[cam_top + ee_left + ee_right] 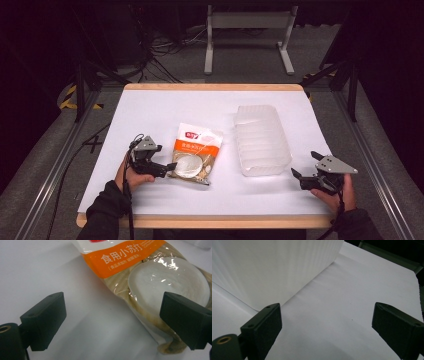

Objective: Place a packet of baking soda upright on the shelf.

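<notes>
A clear food bag [196, 154] with an orange band and white powder lies flat near the table's middle. My left gripper [169, 168] is at the bag's lower left corner, open. In the left gripper view the bag [150, 280] lies between and beyond the jaws, with its near edge by the right-hand jaw. A frosted plastic tub [261, 140] stands right of the bag. My right gripper [303, 168] is open, low beside the tub's near right corner. In the right gripper view the tub's ribbed wall [274, 270] rises ahead to the left, and bare table lies between the jaws.
The white table [150, 115] has a wooden edge. Open surface lies at the back and at the front middle. Beyond it are a dark floor with cables [160, 50] and a grey metal stand [247, 30].
</notes>
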Demonstrator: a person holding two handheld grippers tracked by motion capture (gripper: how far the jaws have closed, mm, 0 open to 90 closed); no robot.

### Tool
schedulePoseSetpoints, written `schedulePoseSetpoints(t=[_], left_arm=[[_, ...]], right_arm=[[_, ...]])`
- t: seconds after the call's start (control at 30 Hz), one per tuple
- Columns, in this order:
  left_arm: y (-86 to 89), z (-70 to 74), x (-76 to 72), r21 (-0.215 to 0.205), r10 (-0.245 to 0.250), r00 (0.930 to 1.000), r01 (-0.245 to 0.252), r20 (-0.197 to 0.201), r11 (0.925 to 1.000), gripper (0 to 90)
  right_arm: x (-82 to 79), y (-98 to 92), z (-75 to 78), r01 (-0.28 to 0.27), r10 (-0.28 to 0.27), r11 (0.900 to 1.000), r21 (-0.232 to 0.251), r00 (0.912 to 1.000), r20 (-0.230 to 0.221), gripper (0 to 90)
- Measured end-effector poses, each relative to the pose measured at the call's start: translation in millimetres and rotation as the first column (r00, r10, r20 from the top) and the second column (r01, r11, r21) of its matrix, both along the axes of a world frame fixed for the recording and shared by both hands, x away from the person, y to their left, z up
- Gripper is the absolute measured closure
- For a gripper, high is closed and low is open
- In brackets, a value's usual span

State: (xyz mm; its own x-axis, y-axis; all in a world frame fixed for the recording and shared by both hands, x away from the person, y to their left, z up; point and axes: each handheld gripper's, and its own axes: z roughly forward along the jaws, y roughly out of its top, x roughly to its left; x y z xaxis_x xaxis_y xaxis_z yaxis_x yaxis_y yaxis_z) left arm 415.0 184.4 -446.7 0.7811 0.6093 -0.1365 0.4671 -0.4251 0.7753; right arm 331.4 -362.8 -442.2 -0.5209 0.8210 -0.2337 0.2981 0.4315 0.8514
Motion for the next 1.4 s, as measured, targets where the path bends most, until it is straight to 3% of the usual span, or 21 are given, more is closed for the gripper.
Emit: schedulePoseSetpoints(t=[0.07, 0.13, 0.2, 0.3, 0.37, 0.47, 0.5, 0.53, 0.9, 1.0, 1.1, 1.13, 1.27, 1.4], left_arm=[[-2.9, 0.8, 7.1, -0.022, -0.001, 0.9999, 0.000, -0.013, 0.9998, 7.4], [-6.5, 0.7, 13.0, -0.007, 0.001, 1.0000, -0.001, -0.006, 1.0000, 7.5], [-13.0, -1.6, 24.8, -0.002, 0.007, 0.9991, -0.007, -0.041, 1.0000, 7.3], [-16.9, -3.1, 30.8, 0.003, 0.012, 0.9992, -0.012, -0.038, 0.9999, 8.4], [-20.4, -4.5, 40.0, -0.003, 0.011, 0.9963, -0.011, -0.086, 0.9999, 7.1], [-25.4, -5.4, 46.9, -0.008, 0.003, 0.9966, -0.004, -0.082, 1.0000, 9.3], [-28.0, -6.3, 49.8, -0.003, -0.009, 0.9943, 0.009, -0.107, 1.0000, 9.1], [-30.3, -6.7, 52.1, -0.012, -0.014, 0.9922, 0.012, -0.124, 0.9999, 7.6], [-46.8, -6.8, 72.1, -0.072, 0.020, 0.9864, -0.032, -0.163, 0.9969, 9.3], [-48.3, -8.0, 73.6, -0.095, 0.023, 0.9866, -0.038, -0.161, 0.9947, 18.5], [-48.4, -9.0, 74.2, -0.105, 0.021, 0.9871, -0.038, -0.159, 0.9937, 39.8], [-47.2, -9.7, 75.8, -0.131, 0.001, 0.9827, -0.026, -0.185, 0.9910, 48.4], [-45.0, -8.5, 75.9, -0.166, -0.040, 0.9834, 0.010, -0.177, 0.9861, 69.5], [-43.8, -2.1, 71.7, -0.196, -0.072, 0.9853, 0.041, -0.155, 0.9798, 79.8]], right_arm=[[0.5, 0.1, -0.1, -0.001, 0.001, 1.000, -0.003, 1.0000, -0.002, 9.7], [0.6, 0.7, -0.3, -0.002, 0.002, 1.000, -0.007, 1.0000, -0.005, 9.8], [0.8, 0.8, -0.3, -0.002, 0.001, 1.000, -0.010, 1.0000, -0.005, 9.8], [0.9, 1.1, -0.4, -0.001, 0.001, 1.000, -0.011, 1.0000, -0.008, 9.8], [0.9, 1.4, -0.5, -0.001, 0.001, 1.000, -0.013, 0.9999, -0.010, 9.8], [1.2, 1.7, -0.6, -0.003, 0.003, 1.000, -0.017, 0.9999, -0.012, 9.7], [1.3, 1.8, -0.6, -0.003, 0.003, 1.000, -0.018, 0.9999, -0.014, 9.7], [1.3, 1.8, -0.7, -0.005, 0.004, 1.000, -0.019, 0.9999, -0.014, 9.7], [1.8, 2.4, -1.0, -0.008, 0.008, 1.000, -0.025, 0.9998, -0.019, 9.7], [2.1, 2.6, -1.1, -0.011, 0.010, 1.000, -0.028, 0.9997, -0.021, 9.7], [2.1, 3.3, -1.3, -0.014, 0.013, 0.999, -0.034, 0.9997, -0.022, 9.7], [2.0, 3.5, -1.3, -0.015, 0.014, 0.999, -0.034, 0.9996, -0.024, 9.7], [2.2, 3.5, -1.4, -0.017, 0.016, 0.999, -0.036, 0.9996, -0.025, 9.7], [2.2, 3.5, -1.3, -0.019, 0.019, 0.999, -0.035, 0.9995, -0.026, 9.7]])
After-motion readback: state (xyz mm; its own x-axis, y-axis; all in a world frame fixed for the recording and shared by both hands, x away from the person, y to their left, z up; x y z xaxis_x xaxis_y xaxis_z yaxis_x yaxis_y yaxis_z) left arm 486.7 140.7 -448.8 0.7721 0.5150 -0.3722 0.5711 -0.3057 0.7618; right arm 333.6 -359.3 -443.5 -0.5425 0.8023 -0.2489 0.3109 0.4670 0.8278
